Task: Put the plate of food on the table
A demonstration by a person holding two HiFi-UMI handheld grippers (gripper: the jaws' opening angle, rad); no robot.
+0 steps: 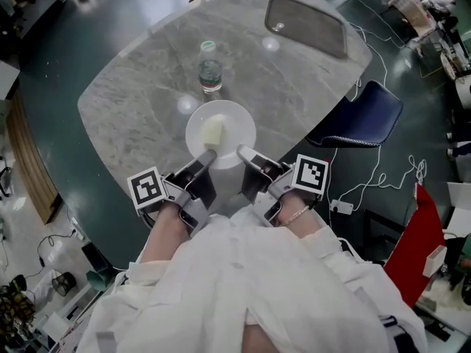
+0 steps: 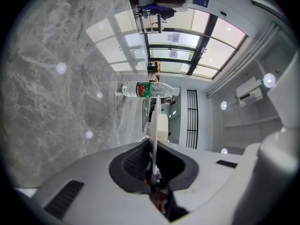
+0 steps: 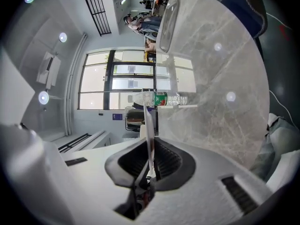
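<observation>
The grey marble table (image 1: 125, 101) lies under the white plate (image 1: 237, 123) (resting or held just above, unclear), with the left gripper (image 1: 207, 157) and right gripper (image 1: 243, 152) each clamped on the plate's near rim, a water bottle (image 1: 210, 68) just beyond the plate, and a pale food piece (image 1: 213, 132) at its middle.

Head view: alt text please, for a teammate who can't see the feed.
The left gripper and right gripper both clamp the near rim of a white plate carrying a pale piece of food, over the near part of a grey marble table. A water bottle stands just beyond the plate; a blue chair sits at the table's right.
</observation>
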